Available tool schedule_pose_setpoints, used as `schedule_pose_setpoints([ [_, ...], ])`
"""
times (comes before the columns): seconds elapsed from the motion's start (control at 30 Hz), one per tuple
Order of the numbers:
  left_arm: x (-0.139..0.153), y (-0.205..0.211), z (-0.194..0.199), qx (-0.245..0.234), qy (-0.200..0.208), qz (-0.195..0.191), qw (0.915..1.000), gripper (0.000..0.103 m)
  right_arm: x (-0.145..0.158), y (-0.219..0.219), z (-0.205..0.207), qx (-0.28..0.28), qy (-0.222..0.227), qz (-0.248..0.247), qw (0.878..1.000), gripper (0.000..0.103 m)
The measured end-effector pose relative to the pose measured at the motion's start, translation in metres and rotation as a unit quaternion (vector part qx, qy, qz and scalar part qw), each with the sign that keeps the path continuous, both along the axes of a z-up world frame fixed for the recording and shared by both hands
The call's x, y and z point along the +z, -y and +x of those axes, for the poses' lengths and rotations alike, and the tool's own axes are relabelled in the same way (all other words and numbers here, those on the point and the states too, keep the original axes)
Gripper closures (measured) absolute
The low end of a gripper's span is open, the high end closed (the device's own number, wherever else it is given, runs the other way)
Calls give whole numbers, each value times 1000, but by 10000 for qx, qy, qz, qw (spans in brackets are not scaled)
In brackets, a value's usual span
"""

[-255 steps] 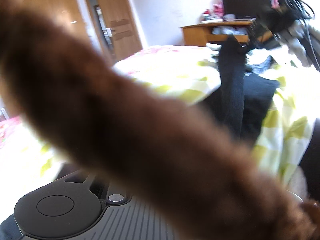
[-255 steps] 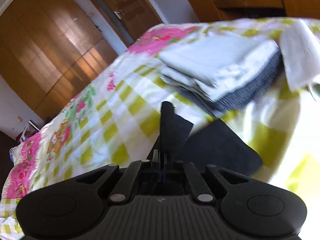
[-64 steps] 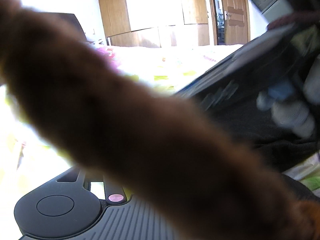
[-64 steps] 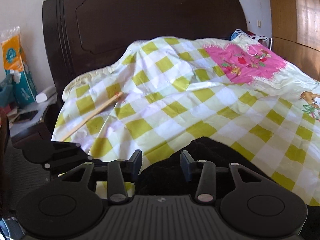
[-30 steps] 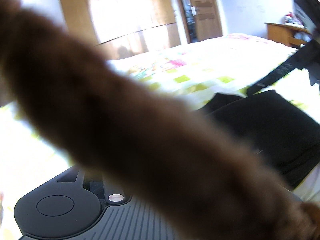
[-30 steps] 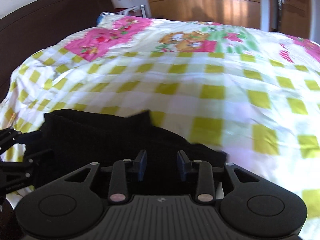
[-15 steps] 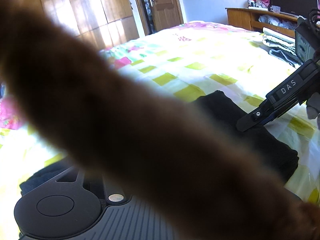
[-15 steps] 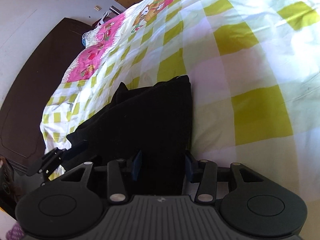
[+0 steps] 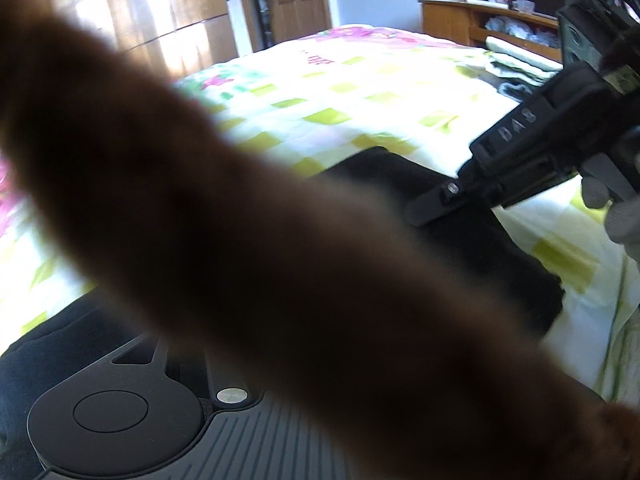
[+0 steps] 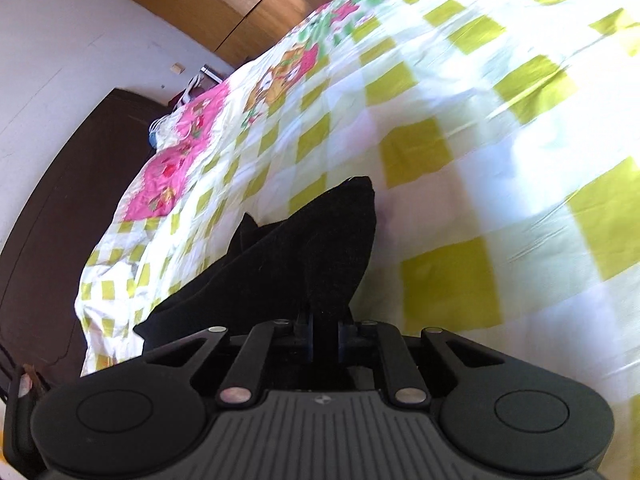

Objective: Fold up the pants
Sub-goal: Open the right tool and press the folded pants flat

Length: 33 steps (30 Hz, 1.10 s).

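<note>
Since the earlier frame right gripper (image 10: 322, 330) jaws closed, pinching soft black pants (image 10: 304, 248) on checkered bedsheet (image 10: 460, 152); left gripper state can't tell, hidden by blurry brown fuzzy sleeve (image 9: 280, 248).

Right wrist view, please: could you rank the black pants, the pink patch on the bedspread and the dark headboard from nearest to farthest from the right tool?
1. Black pants: pinched in the right tool, whose jaws have just closed on the fabric.
2. Pink patch: farther up the bedspread, to the left.
3. Dark headboard: beyond the bed's far-left edge, against the wall.
</note>
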<state>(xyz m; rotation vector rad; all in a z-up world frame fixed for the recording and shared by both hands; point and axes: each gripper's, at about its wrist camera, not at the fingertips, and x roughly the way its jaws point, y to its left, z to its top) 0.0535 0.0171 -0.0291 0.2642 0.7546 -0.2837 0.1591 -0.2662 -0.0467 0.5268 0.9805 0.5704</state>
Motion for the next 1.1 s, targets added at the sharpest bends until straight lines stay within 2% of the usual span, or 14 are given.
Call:
schedule_pose_setpoints([
  [0.2,-2,43,13,-332,-56,-108,9994,51,21,37,12,-578,250,-956,9934,76],
  [0.37,3,42,13,-134,-100,-151,9997,49,23,41,4,-781,328,-1148,9898,68],
  [0.47,5,33,10,63,-163,-111,9998,48,28,37,-7,-985,534,-1522,9820,66],
  [0.57,8,26,4,238,-132,-65,9996,48,47,29,-28,-1133,1149,-2179,9626,66],
  [0.67,10,20,-3,384,-117,-125,9991,49,61,26,-43,-1005,1382,-2214,9601,66],
  [0.77,12,17,-7,512,-75,-162,9985,49,60,16,-55,-842,1437,-2337,9580,66],
  [0.93,13,11,-16,651,-50,-132,9978,47,42,-9,-71,-318,1180,-2210,9676,66],
  [1.1,9,5,-21,768,-127,-133,9969,47,25,-32,-83,0,1101,-2370,9653,66],
])
